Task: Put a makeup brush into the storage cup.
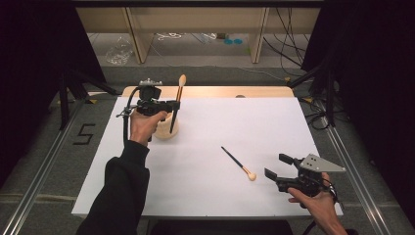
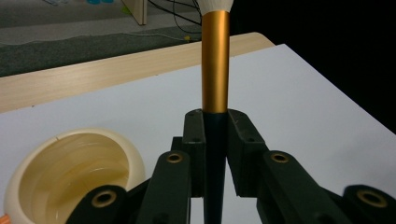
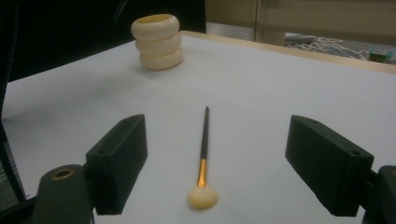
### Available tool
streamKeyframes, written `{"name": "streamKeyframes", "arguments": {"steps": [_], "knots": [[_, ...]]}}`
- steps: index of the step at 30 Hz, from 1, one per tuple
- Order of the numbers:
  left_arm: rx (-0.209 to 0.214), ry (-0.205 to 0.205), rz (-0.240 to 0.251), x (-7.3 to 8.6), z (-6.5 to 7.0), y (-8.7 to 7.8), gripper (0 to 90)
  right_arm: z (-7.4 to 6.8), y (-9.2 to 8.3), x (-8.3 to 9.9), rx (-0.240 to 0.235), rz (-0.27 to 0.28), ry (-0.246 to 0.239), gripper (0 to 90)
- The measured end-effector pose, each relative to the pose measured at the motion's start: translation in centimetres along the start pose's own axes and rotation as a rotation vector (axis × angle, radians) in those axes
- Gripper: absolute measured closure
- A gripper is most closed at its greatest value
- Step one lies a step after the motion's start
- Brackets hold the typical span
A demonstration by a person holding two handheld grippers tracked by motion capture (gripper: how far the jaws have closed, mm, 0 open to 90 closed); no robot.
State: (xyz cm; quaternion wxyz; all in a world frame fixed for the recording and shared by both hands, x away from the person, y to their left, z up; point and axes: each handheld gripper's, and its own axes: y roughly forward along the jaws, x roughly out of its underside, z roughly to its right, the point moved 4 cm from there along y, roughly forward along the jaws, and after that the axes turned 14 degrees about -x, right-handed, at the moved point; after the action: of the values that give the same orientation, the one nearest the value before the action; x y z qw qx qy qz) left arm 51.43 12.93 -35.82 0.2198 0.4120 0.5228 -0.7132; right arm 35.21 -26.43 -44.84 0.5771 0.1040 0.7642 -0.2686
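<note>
Two makeup brushes: left gripper (image 1: pixel 172 104) clamps the gold-ferruled brush (image 1: pixel 177 104) above the cream holder (image 1: pixel 168 128); right gripper (image 1: pixel 281 166) gapes.

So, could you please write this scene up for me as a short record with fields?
surface: white table
left hand-held gripper: shut on the held brush, near its gold ferrule
held brush: upright, bristles up, beside the cup in the high view
cup: cream, ribbed, upright, open top, far left of the table
right hand-held gripper: open, jaws either side of the loose brush, not touching it
loose brush: lying flat on the table, bristles toward the right hand-held gripper
</note>
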Motion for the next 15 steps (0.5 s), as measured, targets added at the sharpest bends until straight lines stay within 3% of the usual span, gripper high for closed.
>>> {"name": "streamKeyframes", "arguments": {"steps": [3, 4, 6, 15], "knots": [[-0.011, -0.013, 0.028, -0.2, -0.4, 0.0, 78.5, 0.0, 0.0, 0.0, 0.000, 0.000, 0.000, 21.8], [-0.015, -0.013, 0.036, -0.2, -0.6, 0.0, 78.5, 0.0, -0.3, 0.0, 0.014, -0.031, 0.004, 21.8], [-0.026, -0.027, 0.052, -0.4, -0.9, 0.0, 78.5, 0.0, 0.0, 0.0, -0.001, 0.000, 0.001, 21.8], [-0.090, -0.071, 0.132, -0.9, -2.5, 0.2, 78.5, 0.0, 0.0, 0.0, 0.000, 0.000, 0.001, 21.8]]}}
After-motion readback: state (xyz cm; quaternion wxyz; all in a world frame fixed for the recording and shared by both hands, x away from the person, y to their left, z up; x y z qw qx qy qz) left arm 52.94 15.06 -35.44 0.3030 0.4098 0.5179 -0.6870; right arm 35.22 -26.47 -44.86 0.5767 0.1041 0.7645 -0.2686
